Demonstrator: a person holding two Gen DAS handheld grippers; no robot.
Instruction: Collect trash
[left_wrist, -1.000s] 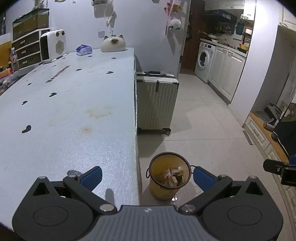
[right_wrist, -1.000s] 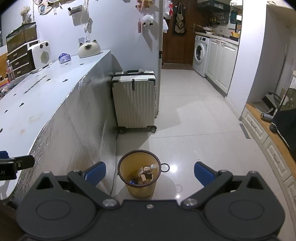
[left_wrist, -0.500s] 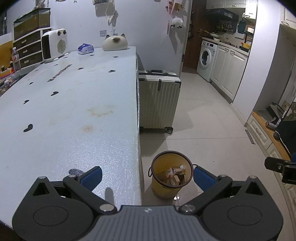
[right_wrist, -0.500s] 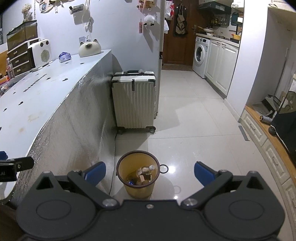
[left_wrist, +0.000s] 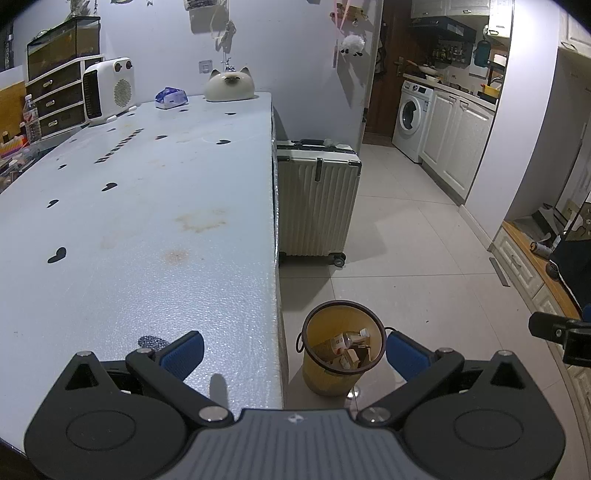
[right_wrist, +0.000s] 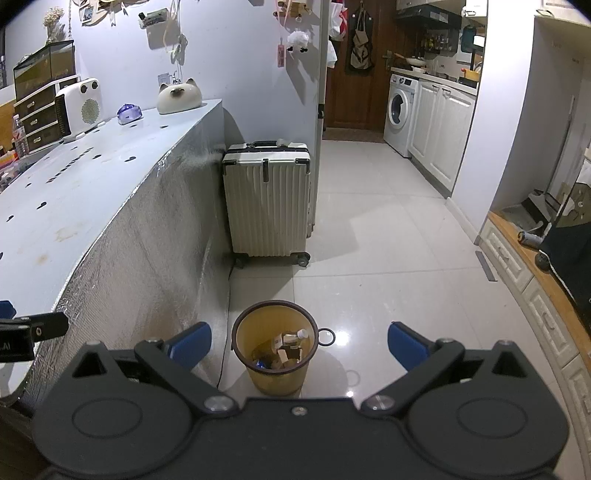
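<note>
The long table (left_wrist: 147, 229) fills the room from nine to twelve o'clock, its top bare of rubbish nearby. A suitcase (left_wrist: 316, 199) is parked at its far corner, out of the walkway. The bin (right_wrist: 274, 345) stands on the floor by the table's edge, handy for drops, with scraps inside. The left gripper (left_wrist: 293, 350) and the right gripper (right_wrist: 299, 343) hang level, jaws spread wide, holding nothing.
</note>
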